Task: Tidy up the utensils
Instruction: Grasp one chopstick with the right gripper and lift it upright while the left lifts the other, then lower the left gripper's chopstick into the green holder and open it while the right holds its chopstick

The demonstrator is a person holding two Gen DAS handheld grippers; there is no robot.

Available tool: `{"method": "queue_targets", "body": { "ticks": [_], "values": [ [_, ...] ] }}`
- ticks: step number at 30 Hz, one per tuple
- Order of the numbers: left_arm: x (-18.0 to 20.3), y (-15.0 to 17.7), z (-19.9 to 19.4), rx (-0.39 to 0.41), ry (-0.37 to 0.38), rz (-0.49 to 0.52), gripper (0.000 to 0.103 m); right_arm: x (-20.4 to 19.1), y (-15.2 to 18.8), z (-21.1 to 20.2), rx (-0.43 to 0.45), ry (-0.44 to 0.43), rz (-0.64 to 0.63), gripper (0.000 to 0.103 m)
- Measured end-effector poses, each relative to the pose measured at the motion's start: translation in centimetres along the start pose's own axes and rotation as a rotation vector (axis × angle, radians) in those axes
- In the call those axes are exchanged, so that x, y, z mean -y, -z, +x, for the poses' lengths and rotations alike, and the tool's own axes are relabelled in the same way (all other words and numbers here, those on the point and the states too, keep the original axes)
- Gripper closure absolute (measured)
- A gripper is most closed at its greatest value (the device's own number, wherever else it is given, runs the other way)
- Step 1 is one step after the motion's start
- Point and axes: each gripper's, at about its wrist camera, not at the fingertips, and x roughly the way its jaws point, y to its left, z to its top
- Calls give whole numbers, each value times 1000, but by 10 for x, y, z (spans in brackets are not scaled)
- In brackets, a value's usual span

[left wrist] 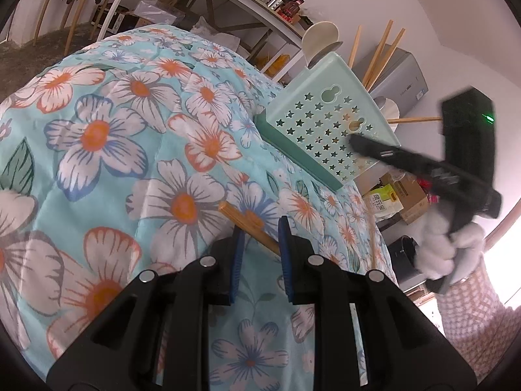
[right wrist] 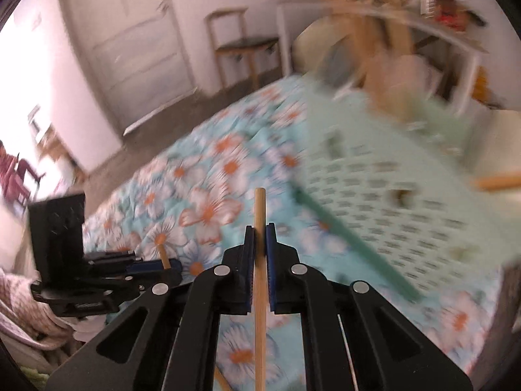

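1. Left wrist view: your left gripper (left wrist: 260, 241) sits at 6 o'clock, its ribbed blue pads (left wrist: 237, 260) pinching a bundle of flat-sided wooden chopsticks (left wrist: 247, 223) that crosses the gap slantwise, tip toward 10 o'clock. Below lies a quilted floral cloth (left wrist: 130, 130), turquoise with white and orange blooms.
2. At 1 o'clock a mint plastic utensil holder (left wrist: 325, 123) leans, its flat face punched with star holes; more chopsticks (left wrist: 381, 55) and a pale spoon (left wrist: 317, 37) stick out of its top.
3. At 3 o'clock your right gripper (left wrist: 355, 138) reaches across the holder's face, gripped by a white knit-gloved hand (left wrist: 446, 244).
4. Right wrist view: your right gripper (right wrist: 260, 238) is pressed tight on 1 round wooden chopstick (right wrist: 260, 280), which runs straight from 6 to 12 o'clock.
5. The blurred holder (right wrist: 390, 189) fills 3 o'clock; your left gripper (right wrist: 162, 265) holds its sticks (right wrist: 163, 255) at 8 o'clock.
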Motion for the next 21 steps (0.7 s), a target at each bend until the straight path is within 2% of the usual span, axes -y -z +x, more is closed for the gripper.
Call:
{"method": "queue_targets", "body": {
  "ticks": [5,11,15,21],
  "values": [
    [2,0,-1,1,-10,2,83,15,12,-83,193,91,86,96],
    [13,-9,-11,8,-18,-5,86,19,35,-158,377,154,168,96],
    [34,-25,-33,76,19,26,91,22,49,-187,458,177,206,96],
    [74,-58,-68,208,66,94,98,26,61,-201,527,173,239,96]
  ]
}}
